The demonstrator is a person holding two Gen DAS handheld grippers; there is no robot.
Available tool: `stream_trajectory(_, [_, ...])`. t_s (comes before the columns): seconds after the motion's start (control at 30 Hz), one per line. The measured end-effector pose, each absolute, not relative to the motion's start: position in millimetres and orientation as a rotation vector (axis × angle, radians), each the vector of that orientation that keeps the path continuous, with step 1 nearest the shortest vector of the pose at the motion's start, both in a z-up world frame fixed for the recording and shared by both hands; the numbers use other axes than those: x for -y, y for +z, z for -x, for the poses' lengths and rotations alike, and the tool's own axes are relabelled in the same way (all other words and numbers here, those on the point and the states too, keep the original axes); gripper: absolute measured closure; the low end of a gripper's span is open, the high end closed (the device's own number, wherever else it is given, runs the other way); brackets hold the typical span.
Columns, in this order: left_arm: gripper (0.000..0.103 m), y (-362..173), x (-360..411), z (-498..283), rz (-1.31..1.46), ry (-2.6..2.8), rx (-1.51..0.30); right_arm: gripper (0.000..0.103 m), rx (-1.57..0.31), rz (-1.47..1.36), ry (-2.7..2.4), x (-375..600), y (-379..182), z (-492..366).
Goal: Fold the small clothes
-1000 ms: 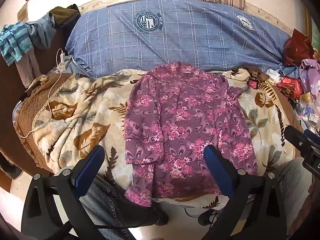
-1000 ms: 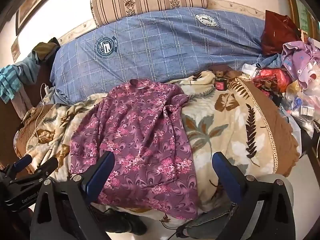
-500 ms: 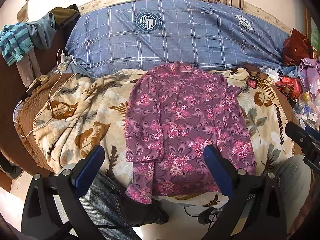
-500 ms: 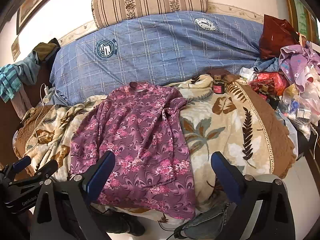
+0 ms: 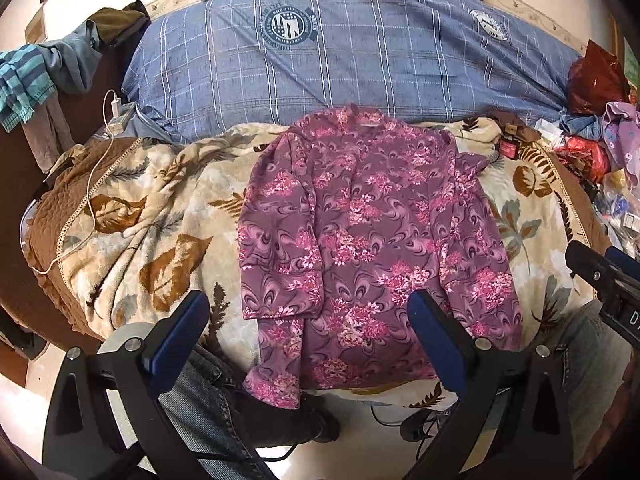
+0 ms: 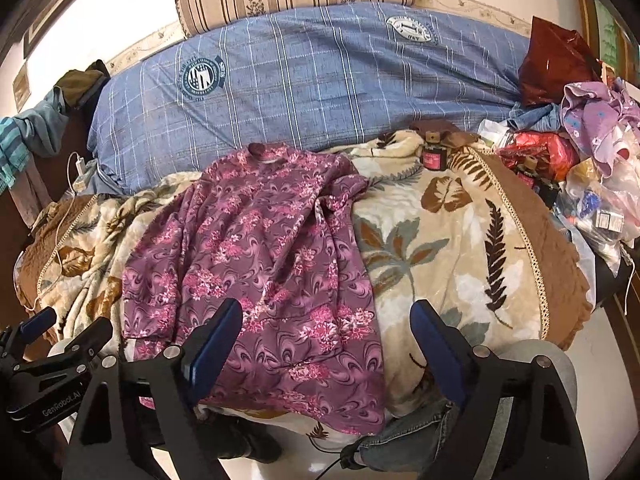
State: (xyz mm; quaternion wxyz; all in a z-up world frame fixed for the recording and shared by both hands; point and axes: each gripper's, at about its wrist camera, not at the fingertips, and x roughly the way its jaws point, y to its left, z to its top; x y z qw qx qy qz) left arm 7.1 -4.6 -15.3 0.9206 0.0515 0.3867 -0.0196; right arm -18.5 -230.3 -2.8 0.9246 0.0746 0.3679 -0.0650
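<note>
While the bed carries everything under its leaf-print blanket, the purple floral top lies spread on that blanket, neck towards the blue checked bolster and hem hanging over the near edge. Both sleeves look already turned in — so the next fold is probably hem up to neck. To do it well, each pair of tongs should pinch a hem corner and lift evenly. The left tongs and right tongs gape wide, holding nothing. A clear plastic bag at the right edge holds small packets I cannot identify — the small dark jar's contents are hidden.
</note>
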Motion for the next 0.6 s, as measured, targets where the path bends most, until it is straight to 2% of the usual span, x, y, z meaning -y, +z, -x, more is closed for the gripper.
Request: stream_trajectory(0.6, [0.003, -56, 24, -46, -0.14, -0.043, -0.895, 0.017, -0.878, -0.179, -0.12, 240, -50, -24])
